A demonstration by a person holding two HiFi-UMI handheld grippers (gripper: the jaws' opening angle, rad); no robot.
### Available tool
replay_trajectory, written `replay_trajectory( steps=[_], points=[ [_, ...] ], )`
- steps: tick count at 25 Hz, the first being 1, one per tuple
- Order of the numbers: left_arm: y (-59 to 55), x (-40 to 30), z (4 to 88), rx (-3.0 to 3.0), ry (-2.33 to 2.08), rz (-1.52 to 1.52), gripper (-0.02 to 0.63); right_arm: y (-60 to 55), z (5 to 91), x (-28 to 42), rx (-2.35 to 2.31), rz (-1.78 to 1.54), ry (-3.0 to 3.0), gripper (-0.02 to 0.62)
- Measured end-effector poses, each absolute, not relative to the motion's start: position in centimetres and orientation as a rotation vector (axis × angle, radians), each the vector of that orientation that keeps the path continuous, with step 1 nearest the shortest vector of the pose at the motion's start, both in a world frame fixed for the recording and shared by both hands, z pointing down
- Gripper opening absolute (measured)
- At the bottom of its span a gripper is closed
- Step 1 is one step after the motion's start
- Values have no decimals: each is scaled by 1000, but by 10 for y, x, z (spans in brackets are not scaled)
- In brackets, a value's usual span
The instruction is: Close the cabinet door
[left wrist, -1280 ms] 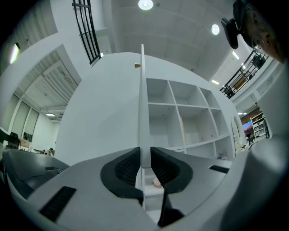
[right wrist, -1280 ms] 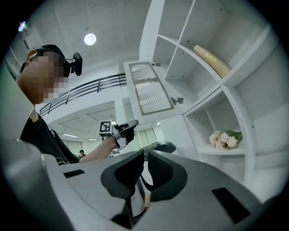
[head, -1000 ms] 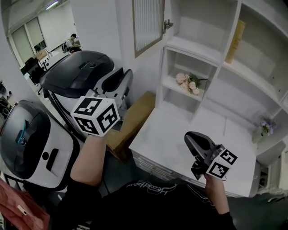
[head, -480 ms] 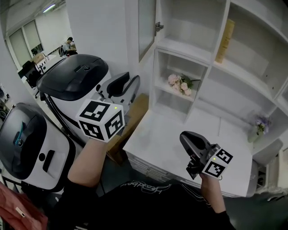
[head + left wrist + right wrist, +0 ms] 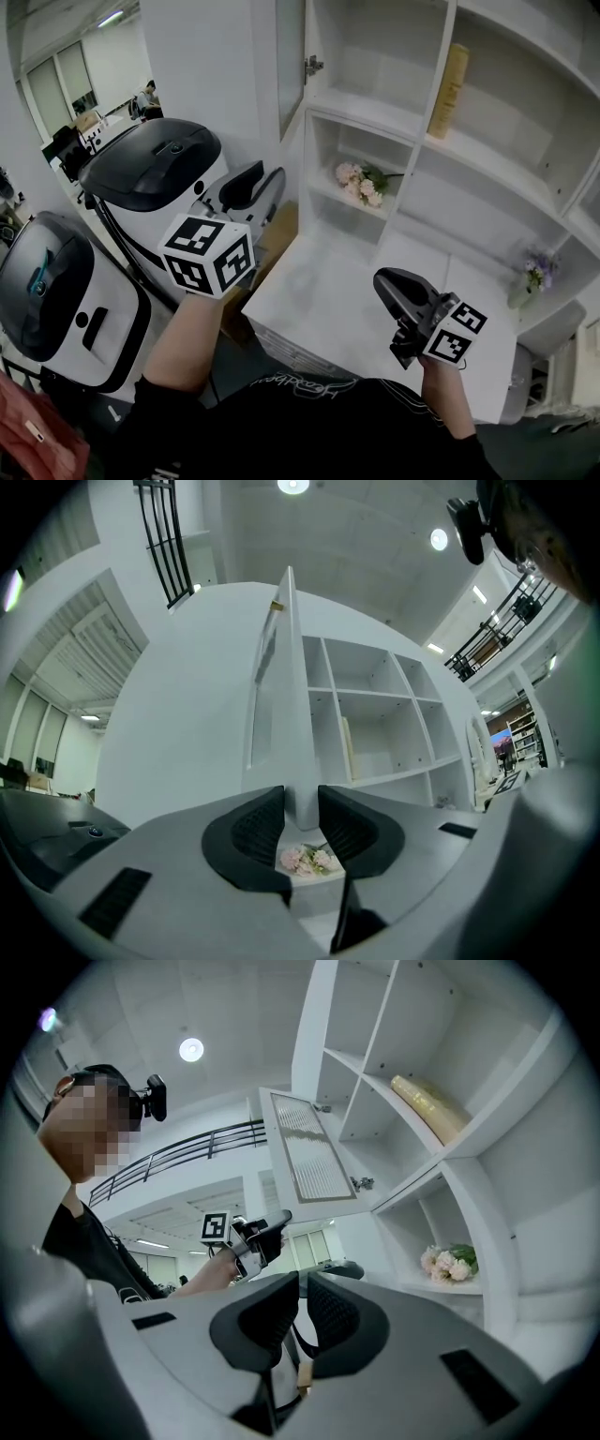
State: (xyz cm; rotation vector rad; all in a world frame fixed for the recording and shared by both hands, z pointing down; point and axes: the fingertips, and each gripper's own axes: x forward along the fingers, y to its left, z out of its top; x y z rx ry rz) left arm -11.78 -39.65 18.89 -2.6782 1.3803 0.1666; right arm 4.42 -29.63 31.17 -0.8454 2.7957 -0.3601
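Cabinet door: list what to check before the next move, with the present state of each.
1. Door open, ready to swing: ok; it stands out edge-on in the head view.
2. Left hand-held gripper at the door's free edge: ok; its jaws have just been opening, and the edge shows in their gap.
3. Contact with the door: cannot tell.
4. Shelf behind the door clear: ok; nothing sticks out.
5. Right hand-held gripper out of the way: ok; it hangs over the counter, apart from the door.
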Motion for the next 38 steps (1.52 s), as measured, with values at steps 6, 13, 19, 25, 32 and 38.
replay_trajectory(
  steps=[6,13,19,25,32,38],
  points=[
    [-395,-89,190,-2626,1389,97,132,-301,303,66,-806,-326,2818,55],
    [-396,-63,190,-2612,1396,83,144,-305,300,86,-786,-313,2822,55],
    [-398,-39,190,-2596,1379,86,156,-308,302,104,-785,-315,2814,55],
    [-403,-8,191,-2623,1319,93,164,-312,306,124,-806,-338,2790,55],
    [-415,26,192,-2617,1304,94,167,-313,304,150,-845,-325,2758,55],
    [-425,48,192,-2614,1296,73,170,-315,305,169,-876,-327,2733,55]
  ],
)
